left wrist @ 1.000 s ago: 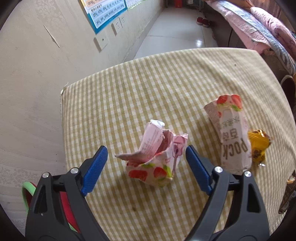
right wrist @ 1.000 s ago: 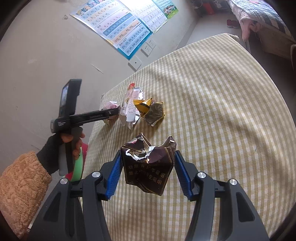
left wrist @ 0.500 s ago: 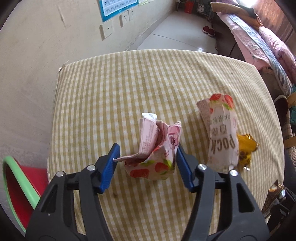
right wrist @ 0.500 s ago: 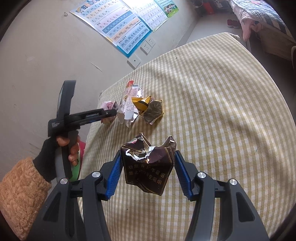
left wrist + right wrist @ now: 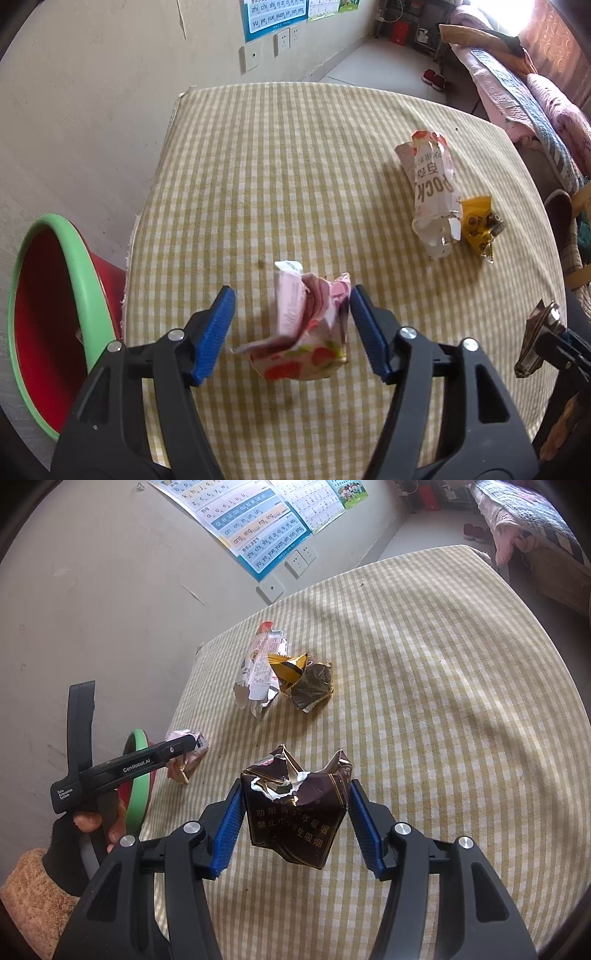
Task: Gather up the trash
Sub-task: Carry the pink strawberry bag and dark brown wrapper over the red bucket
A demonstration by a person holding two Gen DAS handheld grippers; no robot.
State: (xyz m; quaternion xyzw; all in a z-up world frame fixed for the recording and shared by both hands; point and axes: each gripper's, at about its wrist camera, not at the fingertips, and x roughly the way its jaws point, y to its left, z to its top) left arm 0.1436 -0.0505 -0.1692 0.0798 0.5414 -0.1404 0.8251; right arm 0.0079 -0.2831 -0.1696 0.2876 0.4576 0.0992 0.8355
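My left gripper [image 5: 291, 328] holds a crumpled pink strawberry wrapper [image 5: 306, 332] just above the checked table [image 5: 295, 166], near its left edge. Its jaws are opening slightly: the right pad touches the wrapper and a flap reaches the left pad. In the right wrist view this wrapper [image 5: 186, 760] hangs at the left gripper's [image 5: 190, 744] tip. My right gripper [image 5: 293, 823] is shut on a torn dark brown pack [image 5: 295, 823], held off the table. A red bin with a green rim [image 5: 85, 266] stands below the left table edge.
A white Pocky wrapper [image 5: 436, 188] and a yellow wrapper [image 5: 478, 225] lie together on the table's right part. Beside them in the right wrist view lies a dark crumpled wrapper [image 5: 312, 686]. A wall with posters runs behind the table, and a bed stands at the far right.
My left gripper closed on the pink wrapper, lifted it and carried it left toward the table edge; the bin came into fuller view. The right gripper kept still with the brown pack.
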